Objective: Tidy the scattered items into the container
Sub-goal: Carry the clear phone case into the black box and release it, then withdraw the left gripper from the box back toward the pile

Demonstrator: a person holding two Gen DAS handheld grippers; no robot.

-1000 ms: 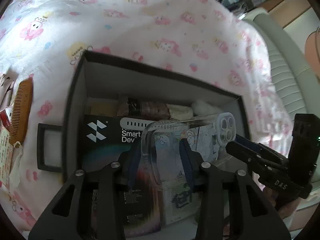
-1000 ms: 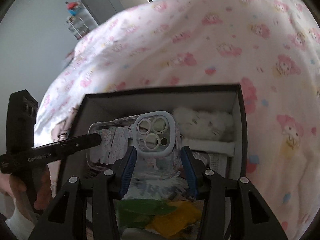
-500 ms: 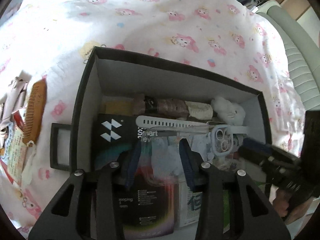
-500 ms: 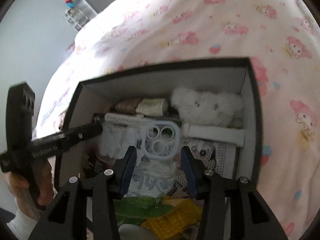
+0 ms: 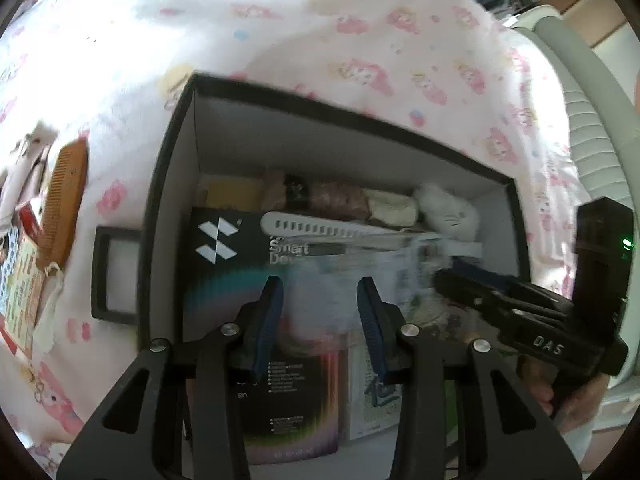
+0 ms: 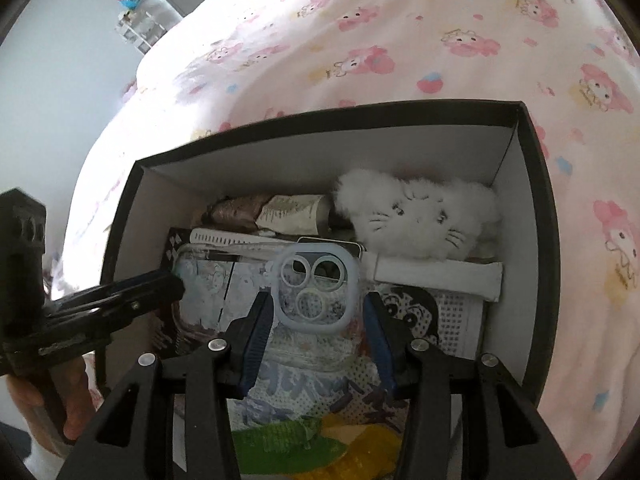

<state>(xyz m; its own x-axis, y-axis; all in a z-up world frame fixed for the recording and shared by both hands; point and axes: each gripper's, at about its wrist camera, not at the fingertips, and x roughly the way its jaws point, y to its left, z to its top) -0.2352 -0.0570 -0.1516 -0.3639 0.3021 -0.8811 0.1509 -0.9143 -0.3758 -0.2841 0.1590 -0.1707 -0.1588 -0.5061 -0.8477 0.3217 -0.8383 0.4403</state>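
Phone case [image 6: 316, 300]: we judge it light, springy, slippery; best pinched by its long edges.
Right tool [image 6: 316, 334]: pinching its camera end.
Left tool [image 5: 320, 320]: blurred, we cannot tell.

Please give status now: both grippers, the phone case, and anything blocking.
Right gripper shut on clear phone case, low inside the black box. Left gripper at case's other end, grip unclear from blur. Box crowded: white plush, packets underneath.

You are working over a bed [image 6: 420, 40] covered by a pink sheet printed with cartoon characters. Directly on it sits the black open-topped box [image 5: 168, 184], white inside. Just beside the box's left wall lies a small black frame [image 5: 116, 276]. Further left you have a wooden comb [image 5: 64, 204] and some printed packets [image 5: 20, 280], partly cut off.
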